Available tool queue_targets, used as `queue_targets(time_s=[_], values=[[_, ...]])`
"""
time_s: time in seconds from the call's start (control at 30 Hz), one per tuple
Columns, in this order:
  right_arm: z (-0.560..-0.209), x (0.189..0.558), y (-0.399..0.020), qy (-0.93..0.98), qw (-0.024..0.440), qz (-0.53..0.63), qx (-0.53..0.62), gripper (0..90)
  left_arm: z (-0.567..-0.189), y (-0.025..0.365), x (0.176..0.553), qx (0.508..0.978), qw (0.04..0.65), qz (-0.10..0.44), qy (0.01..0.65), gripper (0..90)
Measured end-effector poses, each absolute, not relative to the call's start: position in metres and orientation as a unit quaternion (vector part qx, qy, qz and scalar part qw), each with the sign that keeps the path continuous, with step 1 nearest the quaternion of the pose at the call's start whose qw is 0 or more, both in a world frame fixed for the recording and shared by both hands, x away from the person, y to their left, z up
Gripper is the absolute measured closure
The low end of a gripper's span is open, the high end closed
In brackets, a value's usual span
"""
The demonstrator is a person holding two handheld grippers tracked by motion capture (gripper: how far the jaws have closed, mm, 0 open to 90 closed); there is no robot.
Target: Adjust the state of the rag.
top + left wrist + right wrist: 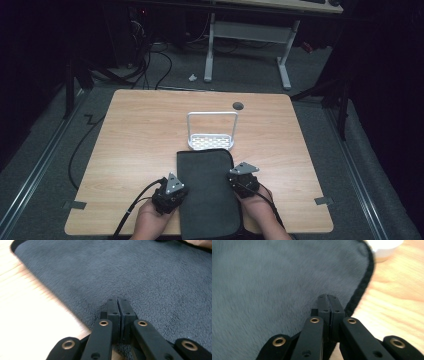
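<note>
The dark grey fleece towel [207, 192] lies at the near table edge, long axis near-to-far. Left gripper [172, 189] & right gripper [243, 176] sit closed, each pinching its side edge.

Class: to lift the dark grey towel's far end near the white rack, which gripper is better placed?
Probably right: the right gripper sits farther up the dark grey fleece towel, nearer the white wire rack than the left gripper.

- high view: dim room, black around the table [140, 130], whose top is evenly lit from above.
- gripper views: wood glares white beside the grey towel [140, 272], blurred edges.
</note>
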State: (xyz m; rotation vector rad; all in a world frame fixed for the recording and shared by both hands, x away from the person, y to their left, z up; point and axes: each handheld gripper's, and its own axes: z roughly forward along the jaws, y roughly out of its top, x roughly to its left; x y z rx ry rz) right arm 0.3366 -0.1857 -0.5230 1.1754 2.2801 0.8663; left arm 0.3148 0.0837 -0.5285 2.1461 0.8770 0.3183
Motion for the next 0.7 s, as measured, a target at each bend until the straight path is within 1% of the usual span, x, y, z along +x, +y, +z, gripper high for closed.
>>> queue_targets(time_s=[0.1, 0.2, 0.3, 0.4, 0.47, 0.5, 0.63, 0.7], values=[[-0.523, 0.333, -0.185, 0.823, 0.211, 0.317, 0.421, 90.0, -0.528, 0.088, 0.316, 0.844, 0.391, 0.117, 0.347, 88.4], [-0.524, 0.318, -0.186, 0.827, 0.206, 0.324, 0.41, 90.0, -0.527, 0.094, 0.311, 0.848, 0.391, 0.093, 0.345, 88.3], [-0.524, 0.307, -0.188, 0.826, 0.197, 0.333, 0.409, 89.2, -0.527, 0.096, 0.306, 0.848, 0.394, 0.085, 0.345, 88.2], [-0.524, 0.295, -0.192, 0.829, 0.188, 0.339, 0.404, 88.4, -0.529, 0.1, 0.29, 0.846, 0.407, 0.065, 0.339, 87.5], [-0.525, 0.284, -0.194, 0.828, 0.187, 0.345, 0.4, 88.2, -0.529, 0.1, 0.286, 0.846, 0.409, 0.06, 0.337, 87.1], [-0.526, 0.281, -0.195, 0.828, 0.187, 0.347, 0.399, 88.1, -0.528, 0.1, 0.282, 0.849, 0.406, 0.051, 0.333, 86.5], [-0.525, 0.276, -0.197, 0.829, 0.182, 0.349, 0.397, 87.3, -0.526, 0.099, 0.281, 0.853, 0.404, 0.048, 0.326, 82.5], [-0.526, 0.278, -0.196, 0.828, 0.181, 0.353, 0.397, 87.3, -0.522, 0.1, 0.287, 0.848, 0.408, 0.056, 0.335, 78.1]])
